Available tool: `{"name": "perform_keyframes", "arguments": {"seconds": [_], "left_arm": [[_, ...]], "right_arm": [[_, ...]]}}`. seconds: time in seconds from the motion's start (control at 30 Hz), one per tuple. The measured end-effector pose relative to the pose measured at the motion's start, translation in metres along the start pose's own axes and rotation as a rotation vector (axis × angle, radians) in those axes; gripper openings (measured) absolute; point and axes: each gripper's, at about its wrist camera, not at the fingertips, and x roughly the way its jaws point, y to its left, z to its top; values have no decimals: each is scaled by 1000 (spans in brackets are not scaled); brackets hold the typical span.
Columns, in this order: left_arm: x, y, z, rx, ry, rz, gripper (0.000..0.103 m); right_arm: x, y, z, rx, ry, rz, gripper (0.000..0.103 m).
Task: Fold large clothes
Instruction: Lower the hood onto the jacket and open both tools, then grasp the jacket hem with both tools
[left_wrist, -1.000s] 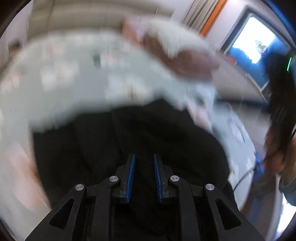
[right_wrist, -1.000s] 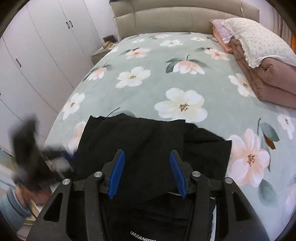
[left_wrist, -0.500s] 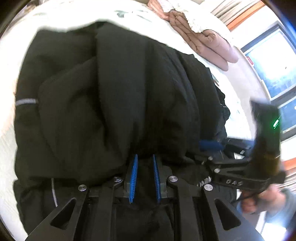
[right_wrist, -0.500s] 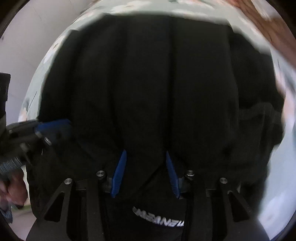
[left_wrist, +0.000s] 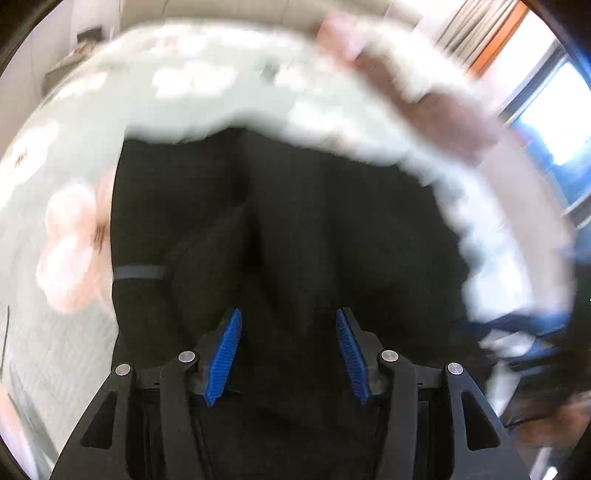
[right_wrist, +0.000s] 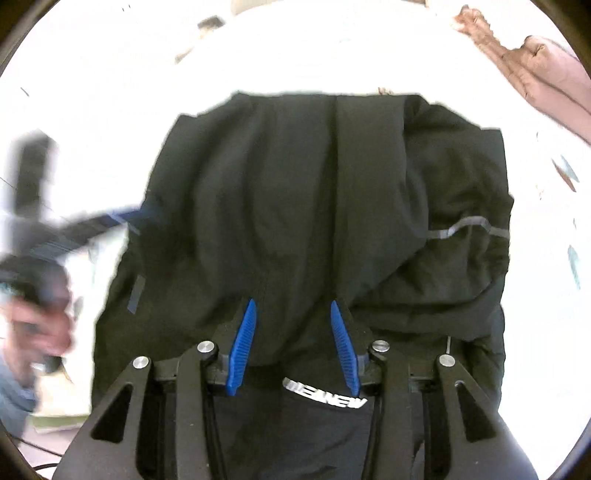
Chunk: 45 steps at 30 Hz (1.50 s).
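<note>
Black folded fabric garment lies on the bed — left gripper jaws just spread, clear of it; right gripper jaws apart, reopening — cloth between them.

Pale floral bedspread, brown quilt at the bed's head, bright window beyond.

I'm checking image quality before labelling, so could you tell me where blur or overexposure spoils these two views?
Left wrist view: the bedspread and pillow area are smeared by motion blur, while the black garment stays fairly readable. Right wrist view: the bed around the garment is blown out to white, the garment itself is sharp, and the left gripper is a blurred streak.
</note>
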Motion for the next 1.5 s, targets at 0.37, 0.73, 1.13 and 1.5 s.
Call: {"name": "perform_keyframes", "arguments": {"seconds": [0.37,0.73,1.13,1.5], "left_arm": [[19,-4,-20,61,-50,27,51],[-14,-12,-47,22,-164,56,50],[-55,22,-172,-121,-42,117,50],[-44,24,-229,38,-222,152,50]], "right_arm": [[48,34,-12,-22,15,-63,46],[41,12,-53,-32,-12,10,45],[-42,-64,-196,42,21,-75,48],[-36,-72,-254,70,-203,-175,48]]}}
